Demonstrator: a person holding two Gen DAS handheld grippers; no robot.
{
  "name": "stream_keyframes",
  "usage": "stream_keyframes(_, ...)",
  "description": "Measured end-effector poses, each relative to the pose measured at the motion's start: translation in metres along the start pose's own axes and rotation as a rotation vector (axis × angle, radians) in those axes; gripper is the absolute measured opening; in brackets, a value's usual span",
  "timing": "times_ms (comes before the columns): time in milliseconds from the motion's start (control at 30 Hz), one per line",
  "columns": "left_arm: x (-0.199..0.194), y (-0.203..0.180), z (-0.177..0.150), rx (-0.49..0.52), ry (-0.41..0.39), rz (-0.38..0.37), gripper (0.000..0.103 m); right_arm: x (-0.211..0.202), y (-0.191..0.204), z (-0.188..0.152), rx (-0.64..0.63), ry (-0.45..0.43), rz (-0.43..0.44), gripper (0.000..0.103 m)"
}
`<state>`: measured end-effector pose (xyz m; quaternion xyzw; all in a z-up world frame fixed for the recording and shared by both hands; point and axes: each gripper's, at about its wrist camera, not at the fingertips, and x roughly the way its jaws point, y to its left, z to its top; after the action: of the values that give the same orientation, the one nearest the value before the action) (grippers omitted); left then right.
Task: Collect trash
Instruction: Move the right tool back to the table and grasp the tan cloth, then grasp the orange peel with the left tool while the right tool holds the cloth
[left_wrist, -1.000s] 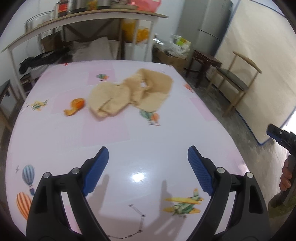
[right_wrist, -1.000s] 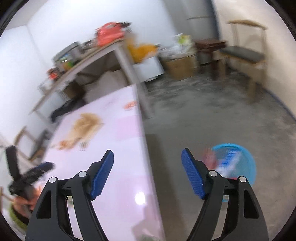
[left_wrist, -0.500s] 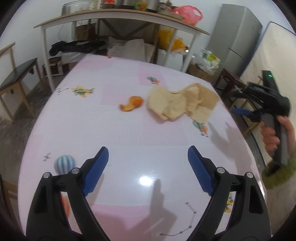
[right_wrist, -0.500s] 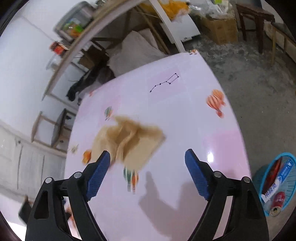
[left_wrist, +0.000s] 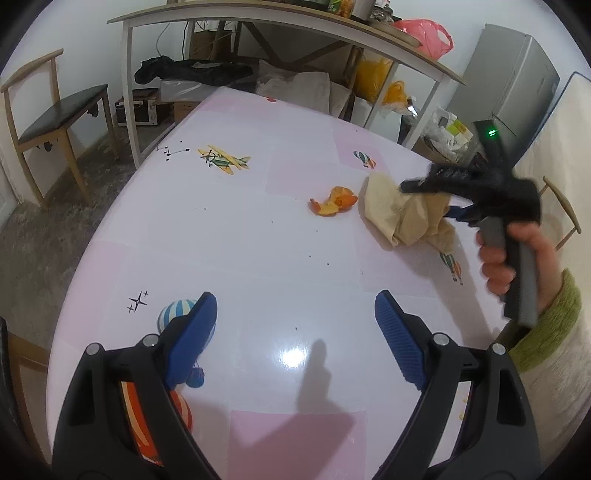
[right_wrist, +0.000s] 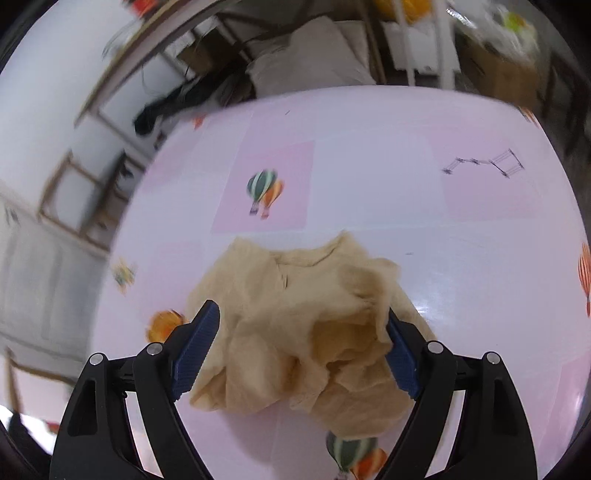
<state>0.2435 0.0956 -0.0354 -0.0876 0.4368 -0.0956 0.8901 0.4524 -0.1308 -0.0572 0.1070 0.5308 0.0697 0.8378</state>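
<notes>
The glossy pink table (left_wrist: 258, 258), printed with balloons and planes, stood before a cluttered shelf (left_wrist: 280, 14) and chair (left_wrist: 55, 110), its crumpled tan paper (right_wrist: 306, 332) near the right edge between the right gripper (right_wrist: 301, 345)'s wide, just-opening jaws, the left gripper (left_wrist: 295, 338) spread over bare tabletop.

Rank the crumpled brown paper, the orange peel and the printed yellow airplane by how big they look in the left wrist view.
1. Crumpled brown paper, partly hidden.
2. Orange peel and printed yellow airplane: look alike, airplane farther away, so unranked.

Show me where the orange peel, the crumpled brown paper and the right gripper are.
orange peel (left_wrist: 334, 201), left wrist view, middle of the peel.
crumpled brown paper (right_wrist: 295, 325), right wrist view, centre of the heap.
right gripper (right_wrist: 301, 349), right wrist view, midway between fingertips.
</notes>
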Motion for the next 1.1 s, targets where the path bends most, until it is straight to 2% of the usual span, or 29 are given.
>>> stream_keyframes(100, -0.001, -0.001, 0.004, 0.0, -0.011, -0.008, 0.083, 0.003, 0.016, -0.008, -0.107, -0.018, -0.093, 0.082)
stream_keyframes(133, 0.0, -0.001, 0.006, 0.0, -0.013, -0.006, 0.083, 0.002, 0.017, -0.012, -0.121, -0.028, -0.125, 0.079)
stream_keyframes(167, 0.001, -0.001, 0.008, -0.002, -0.012, -0.003, 0.083, 0.0, 0.018, -0.014, -0.133, -0.04, -0.157, 0.069)
stream_keyframes(200, 0.003, -0.001, 0.01, -0.004, -0.011, -0.002, 0.083, -0.002, 0.017, -0.014, -0.135, -0.043, -0.171, 0.066)
stream_keyframes(233, 0.004, -0.001, 0.014, -0.008, -0.012, -0.003, 0.083, -0.005, 0.015, -0.016, -0.129, -0.047, -0.18, 0.056)
stream_keyframes(267, 0.005, -0.001, 0.016, -0.008, -0.016, -0.006, 0.083, -0.008, 0.012, -0.017, -0.119, -0.049, -0.181, 0.044)
stream_keyframes(300, 0.007, -0.003, 0.021, -0.003, -0.026, -0.01, 0.083, -0.011, 0.008, -0.018, -0.109, -0.051, -0.18, 0.039)
stream_keyframes(367, 0.011, -0.006, 0.029, 0.007, -0.038, -0.012, 0.083, -0.016, -0.001, -0.02, -0.084, -0.049, -0.176, 0.018)
stream_keyframes(433, 0.017, -0.009, 0.041, -0.002, -0.042, -0.039, 0.083, -0.021, -0.012, -0.024, -0.055, -0.042, -0.16, 0.01)
stream_keyframes(567, 0.04, -0.01, 0.064, -0.038, 0.006, -0.088, 0.083, -0.032, -0.03, -0.042, -0.018, -0.031, -0.152, 0.006)
stream_keyframes(700, 0.079, -0.019, 0.084, -0.004, 0.096, -0.097, 0.074, -0.058, -0.051, -0.084, 0.042, -0.012, -0.12, 0.006)
stream_keyframes(767, 0.096, -0.023, 0.09, 0.024, 0.129, -0.097, 0.064, -0.072, -0.061, -0.109, 0.077, -0.003, -0.097, 0.006)
stream_keyframes(833, 0.113, -0.023, 0.096, 0.022, 0.158, -0.067, 0.046, -0.091, -0.072, -0.141, 0.115, 0.006, -0.075, 0.006)
stream_keyframes(900, 0.126, -0.019, 0.101, -0.005, 0.18, -0.062, 0.034, -0.104, -0.078, -0.166, 0.136, 0.011, -0.066, 0.006)
stream_keyframes(1033, 0.138, -0.026, 0.104, 0.035, 0.184, -0.05, 0.025, -0.129, -0.09, -0.213, 0.198, 0.003, -0.066, 0.006)
stream_keyframes(1100, 0.138, -0.033, 0.102, 0.055, 0.186, -0.053, 0.022, -0.137, -0.094, -0.227, 0.218, -0.007, -0.075, 0.006)
